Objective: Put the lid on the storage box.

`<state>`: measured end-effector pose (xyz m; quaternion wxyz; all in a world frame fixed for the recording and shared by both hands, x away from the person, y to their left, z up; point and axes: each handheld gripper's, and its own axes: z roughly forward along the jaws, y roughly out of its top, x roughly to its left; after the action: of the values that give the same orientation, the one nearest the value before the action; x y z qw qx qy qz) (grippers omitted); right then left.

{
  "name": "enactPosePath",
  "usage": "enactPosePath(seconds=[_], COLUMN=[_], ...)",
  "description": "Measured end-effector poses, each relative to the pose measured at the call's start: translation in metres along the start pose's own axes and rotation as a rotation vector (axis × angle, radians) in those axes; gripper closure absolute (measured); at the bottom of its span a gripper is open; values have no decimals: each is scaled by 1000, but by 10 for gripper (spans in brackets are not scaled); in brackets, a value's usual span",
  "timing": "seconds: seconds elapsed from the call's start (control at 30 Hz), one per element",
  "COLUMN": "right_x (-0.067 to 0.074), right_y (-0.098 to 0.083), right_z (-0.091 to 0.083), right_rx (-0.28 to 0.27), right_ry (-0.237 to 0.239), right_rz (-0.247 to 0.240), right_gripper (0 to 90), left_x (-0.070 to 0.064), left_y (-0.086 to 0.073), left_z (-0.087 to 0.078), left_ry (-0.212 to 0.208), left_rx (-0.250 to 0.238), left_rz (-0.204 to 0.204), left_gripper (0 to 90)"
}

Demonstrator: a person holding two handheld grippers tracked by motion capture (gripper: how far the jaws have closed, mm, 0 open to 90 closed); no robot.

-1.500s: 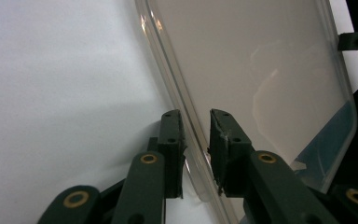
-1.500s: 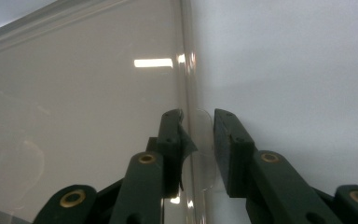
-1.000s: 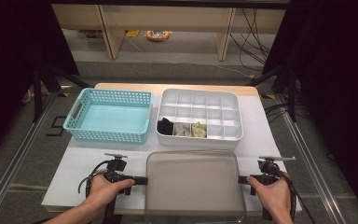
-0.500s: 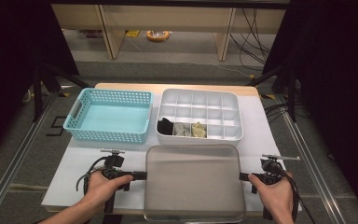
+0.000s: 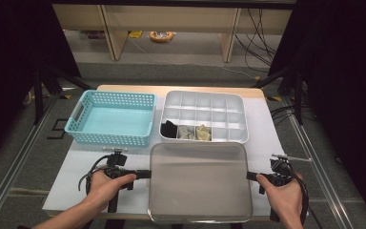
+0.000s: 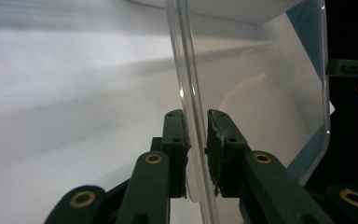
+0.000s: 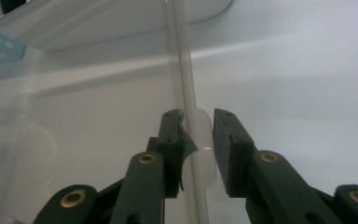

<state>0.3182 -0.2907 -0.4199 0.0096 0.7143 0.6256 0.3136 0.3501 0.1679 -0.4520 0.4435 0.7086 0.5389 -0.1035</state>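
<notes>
The left claw (image 6: 196,140) is clamped on the left edge of the clear lid (image 5: 199,180), its pads pressing the thin rim from either side. The right claw (image 7: 198,140) is clamped on the opposite edge, over a small frosted tab that sticks out of the rim. Each is held in a hand at the near side of the worktop (image 5: 271,138) — the left hand (image 5: 106,183) beside the lid's left edge, the right hand (image 5: 282,193) beside its right.

Compared with a second ago the lid shows larger and lower in the high view and now overhangs the near edge of the worktop, so it looks to have been lifted and drawn toward the person. I judge that the carrying has begun, likely to close the white divided box (image 5: 240,102) just beyond it.

The lid is a rounded rectangle, translucent grey, flat with a raised rim, held level between the two claws. It lies in front of the box, whose near-left cells hold a dark item and two pale ones; the turquoise basket (image 5: 78,117) stands to the box's left.
</notes>
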Motion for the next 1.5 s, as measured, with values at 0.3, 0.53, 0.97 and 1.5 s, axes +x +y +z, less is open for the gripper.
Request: enactPosePath(seconds=[0.3, 0.53, 0.97, 1.5], right_x=[-3, -3, -6, -1], right_y=[9, 13, 31, 53], right_z=[-7, -6, -6, 0], right_rx=[-42, -62, -133, -145], right_ry=[13, 35, 56, 39], right_rz=[-21, 28, -12, 26], right_gripper=[738, 739, 740, 741], left_x=[-5, -5, -7, -3], left_y=[15, 25, 52, 75], left_z=[2, 4, 7, 18], left_ry=[-6, -7, 0, 36], left_rx=[-37, -59, -106, -128], left_rz=[31, 41, 57, 71], left_gripper=[774, 775, 774, 767])
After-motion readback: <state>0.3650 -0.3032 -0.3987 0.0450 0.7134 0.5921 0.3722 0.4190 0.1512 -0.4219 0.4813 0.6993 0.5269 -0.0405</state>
